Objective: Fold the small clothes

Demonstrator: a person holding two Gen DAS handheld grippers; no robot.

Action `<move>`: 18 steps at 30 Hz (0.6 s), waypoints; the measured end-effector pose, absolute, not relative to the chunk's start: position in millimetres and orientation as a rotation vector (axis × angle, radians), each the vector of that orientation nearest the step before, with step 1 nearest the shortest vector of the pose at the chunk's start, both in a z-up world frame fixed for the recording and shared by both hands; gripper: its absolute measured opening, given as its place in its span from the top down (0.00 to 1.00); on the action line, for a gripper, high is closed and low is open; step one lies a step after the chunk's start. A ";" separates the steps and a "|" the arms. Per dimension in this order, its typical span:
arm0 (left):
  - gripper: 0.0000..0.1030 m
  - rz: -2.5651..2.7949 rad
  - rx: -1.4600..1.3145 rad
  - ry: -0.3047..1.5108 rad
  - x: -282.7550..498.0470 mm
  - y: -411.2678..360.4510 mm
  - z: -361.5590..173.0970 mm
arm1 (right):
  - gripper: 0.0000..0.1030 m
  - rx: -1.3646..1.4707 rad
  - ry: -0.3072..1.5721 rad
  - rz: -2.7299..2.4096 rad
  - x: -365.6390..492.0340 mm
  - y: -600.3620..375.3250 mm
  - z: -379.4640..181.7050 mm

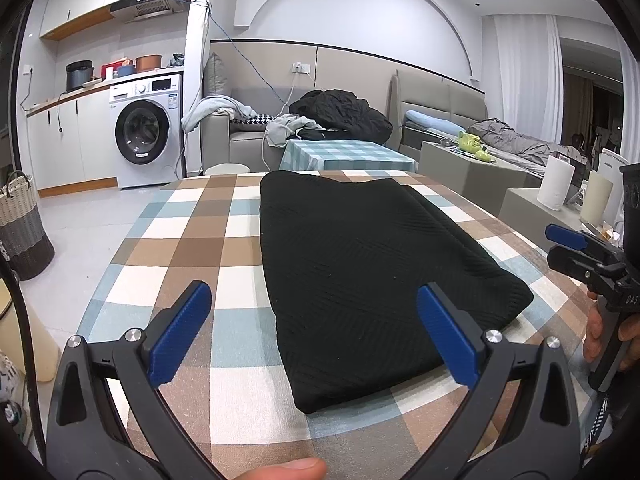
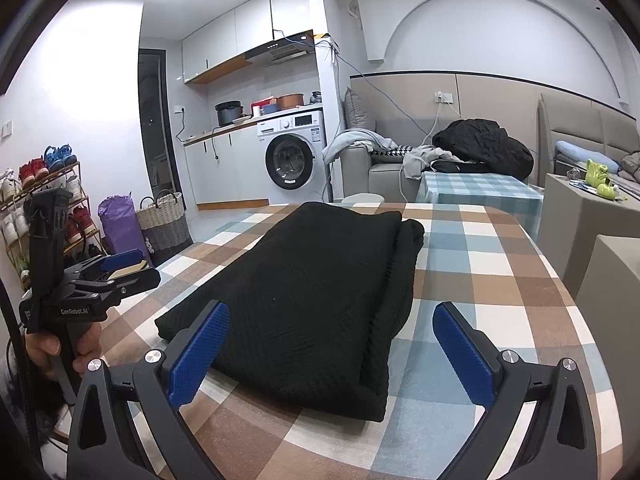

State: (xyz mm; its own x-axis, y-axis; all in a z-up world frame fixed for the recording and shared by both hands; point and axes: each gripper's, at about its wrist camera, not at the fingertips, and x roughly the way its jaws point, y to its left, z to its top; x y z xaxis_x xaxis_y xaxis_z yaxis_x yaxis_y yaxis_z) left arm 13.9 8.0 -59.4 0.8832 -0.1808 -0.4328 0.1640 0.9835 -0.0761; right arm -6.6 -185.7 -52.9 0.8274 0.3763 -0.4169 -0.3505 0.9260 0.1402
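Observation:
A black knitted garment (image 1: pixel 360 260) (image 2: pixel 320 280) lies folded into a long strip on the table with the brown, blue and white checked cloth (image 1: pixel 180 220) (image 2: pixel 480 260). Its far end shows a doubled layer on the right. My left gripper (image 1: pixel 314 334) is open, and its blue pads (image 1: pixel 180 332) straddle the strip's near left edge from above. My right gripper (image 2: pixel 332 354) is open too, over the near right corner. Each gripper also shows side-on in the other view: the left gripper (image 2: pixel 120 268) and the right gripper (image 1: pixel 568 240), each held in a hand.
Behind the table stand a second table with a blue checked cloth (image 1: pixel 348 154), a sofa piled with clothes (image 1: pixel 340 114) and a washing machine (image 1: pixel 146 130). A woven basket (image 1: pixel 22 224) stands on the floor at left, paper rolls (image 1: pixel 556 180) at right, a shoe rack (image 2: pixel 44 200) at far left.

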 end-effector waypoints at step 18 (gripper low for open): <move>0.01 -0.180 -0.037 0.454 14.7 7.5 -59.4 | 0.00 0.068 0.450 0.380 -6.9 -188.0 -53.7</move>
State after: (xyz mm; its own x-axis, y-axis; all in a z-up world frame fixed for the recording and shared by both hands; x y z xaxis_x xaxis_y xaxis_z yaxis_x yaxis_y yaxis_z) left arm 14.7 7.5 -59.4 0.8832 -0.1814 -0.4325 0.1649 0.9834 -0.0756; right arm -6.9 -188.0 -53.7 0.8315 0.3734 -0.4112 -0.3436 0.9275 0.1474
